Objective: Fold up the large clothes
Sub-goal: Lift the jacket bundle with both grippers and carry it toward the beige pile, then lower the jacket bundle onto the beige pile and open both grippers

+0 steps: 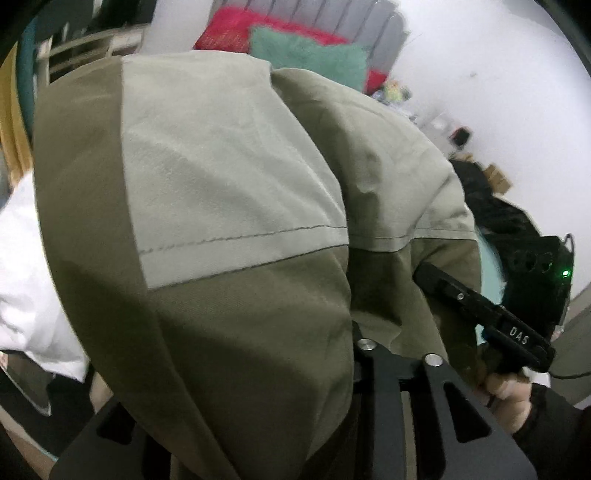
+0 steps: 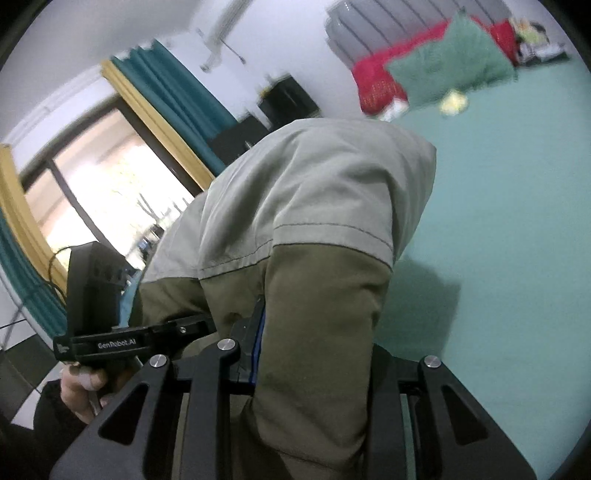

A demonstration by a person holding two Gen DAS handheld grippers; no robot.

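Observation:
An olive garment [image 1: 229, 332] with a pale grey-green panel [image 1: 221, 177] hangs bunched in the air and fills both views. In the left wrist view it drapes over my left gripper [image 1: 373, 332] and hides both fingers. My right gripper [image 1: 436, 277] reaches into the cloth's right edge there. In the right wrist view the garment [image 2: 317, 288] runs between the fingers of my right gripper [image 2: 317, 332]. The left finger's [image 2: 255, 332] blue-edged pad presses on the cloth; the right finger is covered. My left gripper [image 2: 192, 325] pokes into a fold at the left.
A bed with a teal sheet [image 2: 498, 221] lies below and to the right. A green pillow [image 2: 454, 70], a red one [image 2: 373, 81] and a grey headboard [image 2: 388, 26] stand at its far end. A window with teal curtains [image 2: 177, 96] is on the left. White cloth [image 1: 29, 277] lies beside the garment.

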